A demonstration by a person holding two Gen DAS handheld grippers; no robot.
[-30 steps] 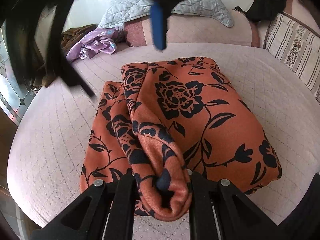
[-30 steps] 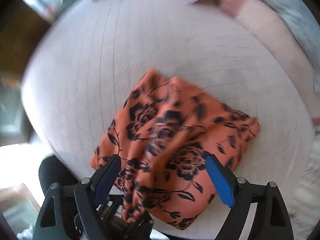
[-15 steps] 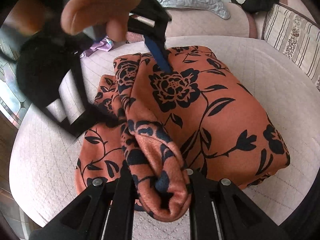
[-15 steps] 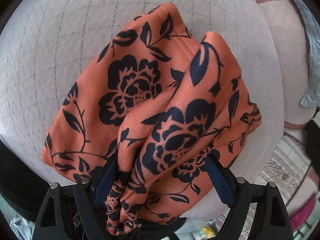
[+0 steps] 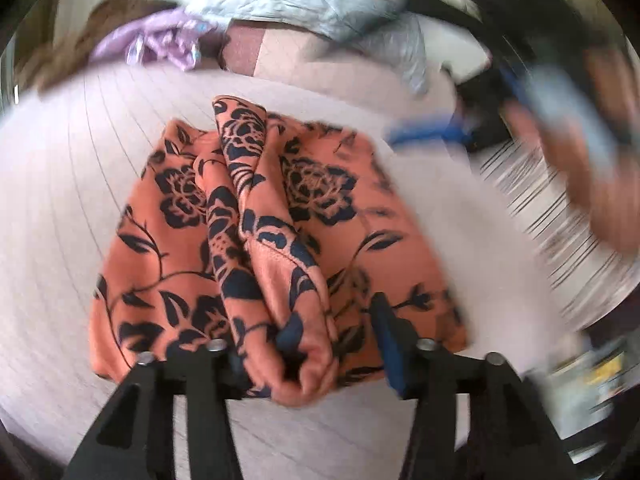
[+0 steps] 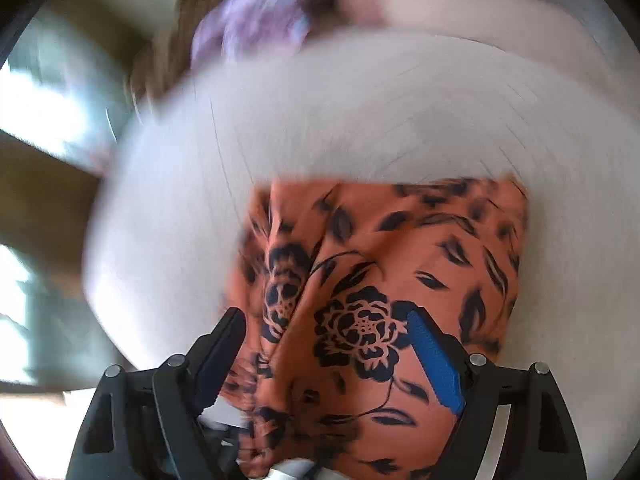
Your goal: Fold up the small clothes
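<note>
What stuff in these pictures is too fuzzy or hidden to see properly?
- Left wrist view: the right claw and the hand holding it are smeared by motion blur at the right.
- Left wrist view: the purple cloth at the back is blurred; what garment it is cannot be told.
- Right wrist view: the orange flowered cloth runs past the bottom edge behind the claw.
- Both views: the cloth's underside is hidden against the pale quilted surface.

bare quilt (image 5: 60,208) around floral garment (image 5: 320,200)
</note>
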